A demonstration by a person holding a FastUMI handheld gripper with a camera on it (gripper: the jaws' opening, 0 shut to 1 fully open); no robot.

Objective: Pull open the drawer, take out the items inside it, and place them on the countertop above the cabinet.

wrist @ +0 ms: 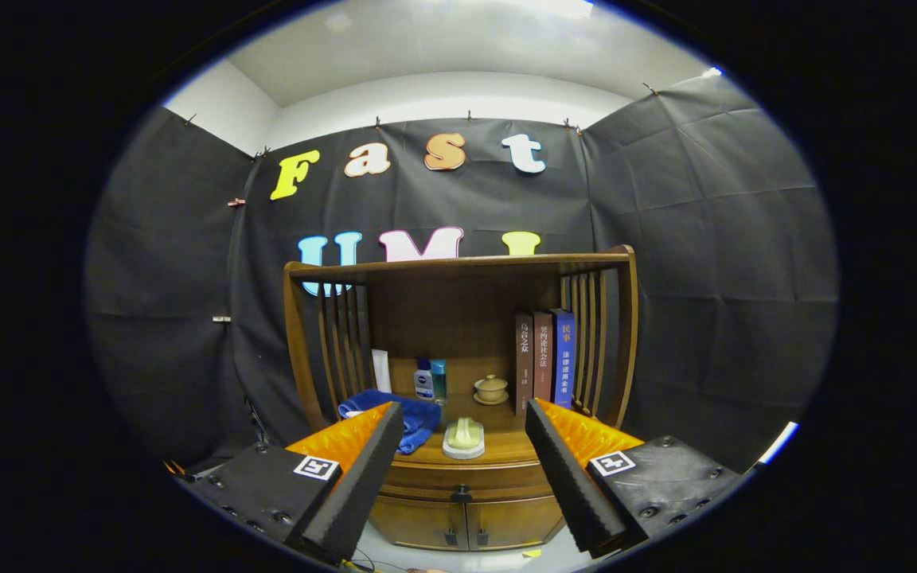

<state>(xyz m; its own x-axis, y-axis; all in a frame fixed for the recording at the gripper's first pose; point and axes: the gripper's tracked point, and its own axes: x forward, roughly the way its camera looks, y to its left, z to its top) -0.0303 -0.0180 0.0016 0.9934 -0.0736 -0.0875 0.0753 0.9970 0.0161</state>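
My gripper hangs spread wide, holding nothing. Beyond my fingers, centred between them, the drawer sits shut under the countertop. Its small dark knob looks rigid: pinch there, pull straight.

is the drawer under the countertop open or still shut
Shut. The drawer front sits flush with the cabinet face, its knob untouched. The tool hangs open, apart from it, fingers spread on either side.
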